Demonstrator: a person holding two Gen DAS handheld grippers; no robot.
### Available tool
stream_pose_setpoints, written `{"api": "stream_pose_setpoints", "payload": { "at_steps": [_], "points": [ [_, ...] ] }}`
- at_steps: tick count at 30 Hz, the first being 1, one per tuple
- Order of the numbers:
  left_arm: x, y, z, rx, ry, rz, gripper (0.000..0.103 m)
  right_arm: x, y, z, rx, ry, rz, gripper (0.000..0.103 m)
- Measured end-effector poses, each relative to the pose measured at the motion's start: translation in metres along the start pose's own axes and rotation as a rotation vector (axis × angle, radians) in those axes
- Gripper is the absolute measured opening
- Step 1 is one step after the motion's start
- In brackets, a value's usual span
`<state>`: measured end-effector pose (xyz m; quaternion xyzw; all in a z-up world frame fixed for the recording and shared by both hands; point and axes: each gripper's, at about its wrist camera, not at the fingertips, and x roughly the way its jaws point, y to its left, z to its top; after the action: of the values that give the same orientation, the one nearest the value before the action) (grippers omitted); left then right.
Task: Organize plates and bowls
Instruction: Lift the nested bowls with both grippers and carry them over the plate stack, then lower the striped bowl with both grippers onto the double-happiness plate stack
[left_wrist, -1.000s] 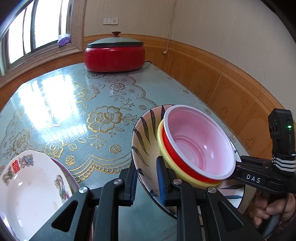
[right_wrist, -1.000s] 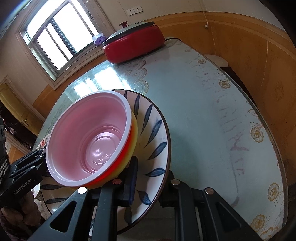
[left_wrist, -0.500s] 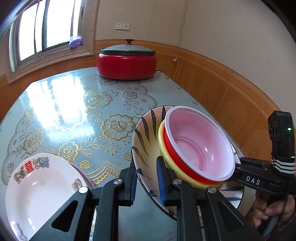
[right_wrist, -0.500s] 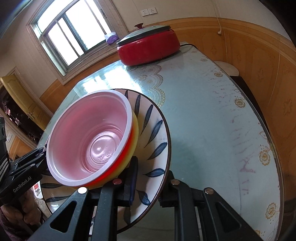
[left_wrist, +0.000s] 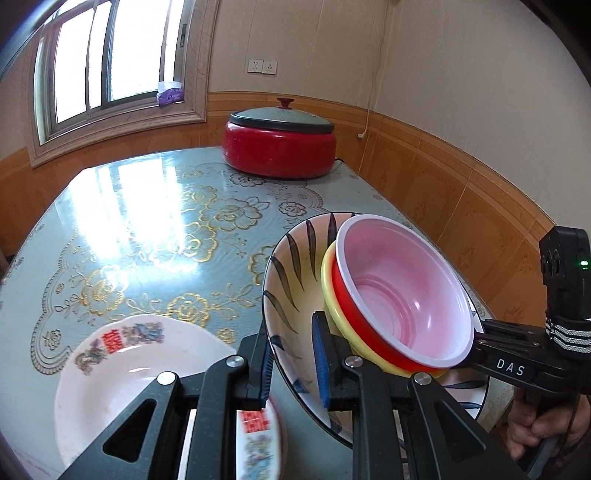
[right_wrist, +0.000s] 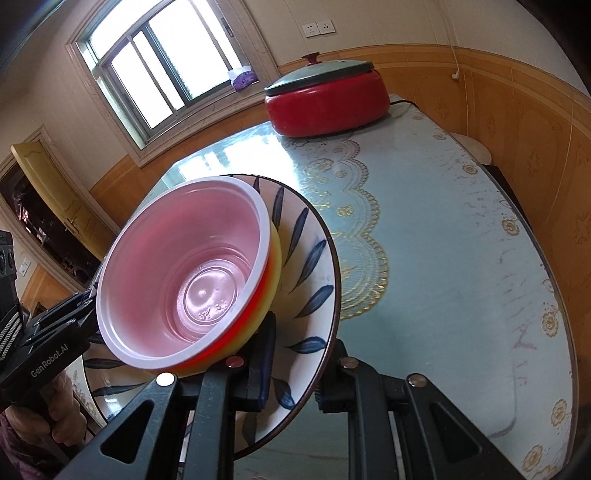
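Note:
A white plate with blue leaf pattern (left_wrist: 295, 280) (right_wrist: 310, 258) hangs above the table, pinched at opposite rims by both grippers. My left gripper (left_wrist: 291, 365) is shut on its near rim. My right gripper (right_wrist: 295, 365) is shut on the other rim. On the plate sits a red bowl with a pink inside (left_wrist: 402, 291) (right_wrist: 184, 273), nested in a yellow bowl (left_wrist: 328, 291) (right_wrist: 275, 266). In the left wrist view, a white plate with red characters (left_wrist: 136, 365) lies on the table, below and left of the lifted plate.
A red cooker with a grey-green lid (left_wrist: 279, 147) (right_wrist: 327, 98) stands at the table's far end. The table (left_wrist: 147, 221) (right_wrist: 443, 240) has a blue cloth with gold flowers under glass. Wood-panelled walls run close along its right side. A person's hand (left_wrist: 535, 432) holds the right gripper's handle.
Both grippers have risen with the plate and bowls, pulling back from the cooker. More of the white plate with red characters now shows under the left gripper.

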<state>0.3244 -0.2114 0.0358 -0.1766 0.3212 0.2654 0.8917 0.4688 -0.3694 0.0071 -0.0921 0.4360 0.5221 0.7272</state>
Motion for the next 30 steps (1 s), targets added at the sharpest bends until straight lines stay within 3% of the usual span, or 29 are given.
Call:
{"api": "stream_pose_setpoints", "payload": {
  "at_steps": [16,30],
  "points": [
    [-0.047,0.117,-0.022,-0.001,-0.006,-0.033,0.017,0.024,0.126,-0.028,-0.001,-0.004,-0.016,0.015],
    [-0.050,0.166,-0.055,-0.032,0.050,-0.033,0.017,0.053,0.169,-0.053,-0.032,0.084,-0.057,0.015]
  ]
}}
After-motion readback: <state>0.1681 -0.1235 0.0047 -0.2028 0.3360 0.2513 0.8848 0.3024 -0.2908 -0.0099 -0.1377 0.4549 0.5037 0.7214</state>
